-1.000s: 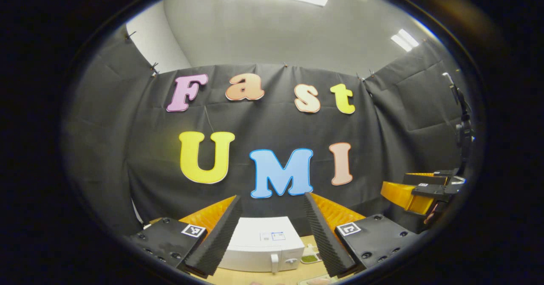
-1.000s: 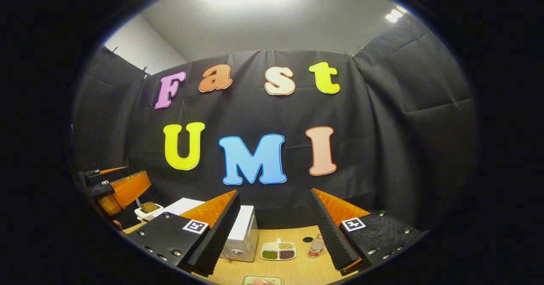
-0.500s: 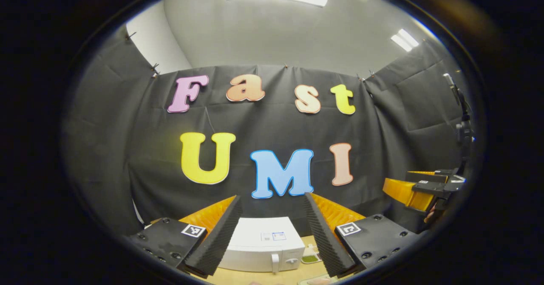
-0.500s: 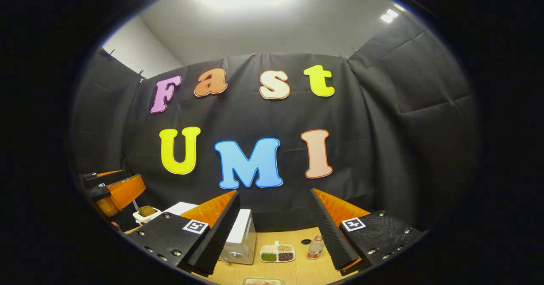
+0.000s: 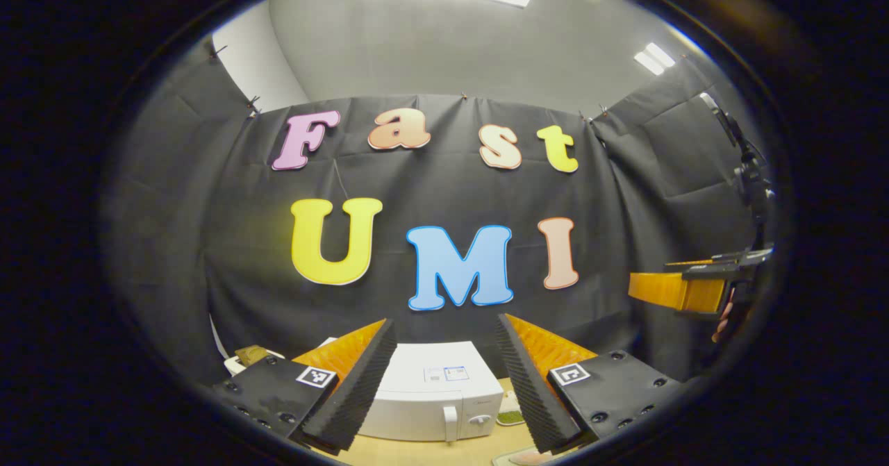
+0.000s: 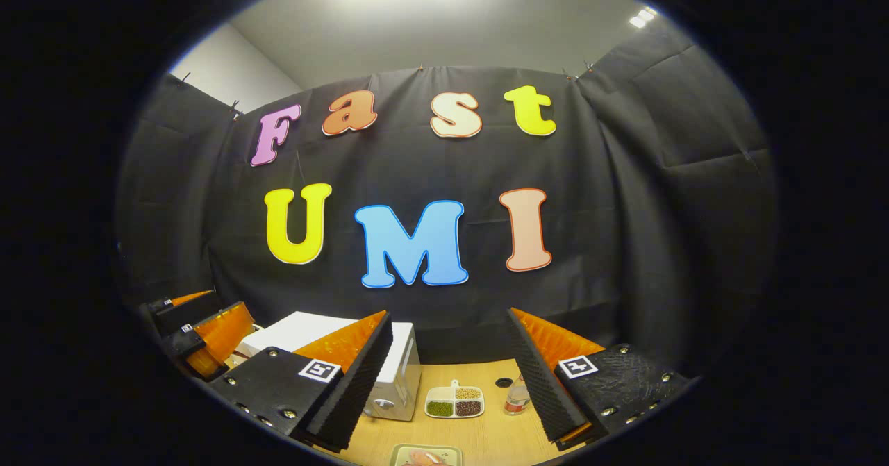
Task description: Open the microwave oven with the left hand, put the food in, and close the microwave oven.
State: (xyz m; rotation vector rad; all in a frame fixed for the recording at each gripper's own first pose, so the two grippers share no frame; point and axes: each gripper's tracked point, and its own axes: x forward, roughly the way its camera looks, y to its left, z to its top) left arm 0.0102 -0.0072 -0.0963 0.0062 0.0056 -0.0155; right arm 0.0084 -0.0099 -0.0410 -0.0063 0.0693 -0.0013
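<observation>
The white microwave (image 5: 437, 389) stands on the wooden table with its door shut and its handle (image 5: 450, 423) at the right of the door. My left gripper (image 5: 444, 330) hangs open above and in front of it, holding nothing. In the right gripper view the microwave (image 6: 401, 376) sits left of centre, with the left gripper (image 6: 208, 334) beside it at the far left. My right gripper (image 6: 448, 323) is open and holds nothing. A plate of pinkish food (image 6: 425, 456) lies at the table's near edge. The right gripper (image 5: 684, 289) floats at the right.
A small white dish of brown food (image 5: 251, 355) sits left of the microwave. A divided dish of beans (image 6: 455, 403), a small bottle (image 6: 515, 396) and a dark round spot (image 6: 503, 383) lie on the table (image 6: 486, 438) right of the microwave.
Both views have tipped slightly down, so more of the microwave and table shows. In the right gripper view the left gripper has sunk and now covers the brown food dish.
</observation>
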